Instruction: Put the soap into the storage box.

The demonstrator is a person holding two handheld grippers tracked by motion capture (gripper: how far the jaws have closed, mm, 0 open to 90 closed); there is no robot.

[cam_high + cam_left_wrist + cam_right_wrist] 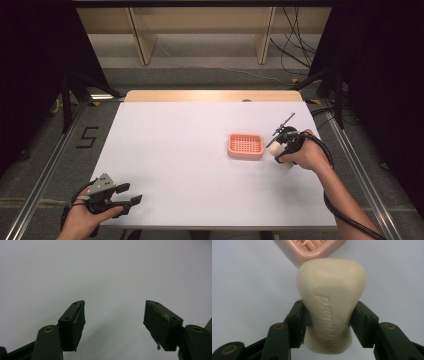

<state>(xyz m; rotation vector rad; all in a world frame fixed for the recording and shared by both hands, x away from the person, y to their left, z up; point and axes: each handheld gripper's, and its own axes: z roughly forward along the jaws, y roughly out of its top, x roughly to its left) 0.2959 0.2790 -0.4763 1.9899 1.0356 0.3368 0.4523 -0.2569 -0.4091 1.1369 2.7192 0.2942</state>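
Two tools are working over the white table (200,150). R tool (327,322) is clamping a cream soap bar (329,307), both black pads pressing into its long sides approx. at the waist, so the bar is being gripped across its width. In the right gripper view its long axis is running straight away from the tool, lengthwise between the jaws, w/ the far rounded end pointing toward the pink soap dish (312,250) and overlapping that dish's near corner in the picture. Whether bar and dish are touching, can't tell. The stamped face w/ the brand lettering is facing the camera, letters running along the long axis.

From the high view the R hand (305,155) is sitting on the right side of the table, holding the bar (278,152) just beside the dish (245,145), on the dish's right edge, pale end poking out toward the dish and slightly down at the table.

L tool (131,195) is sitting near the front left corner of the table, well apart from dish and bar, in the L hand (85,217). Its jaws are standing wide apart, released, w/ bare table between them in the left gripper view.
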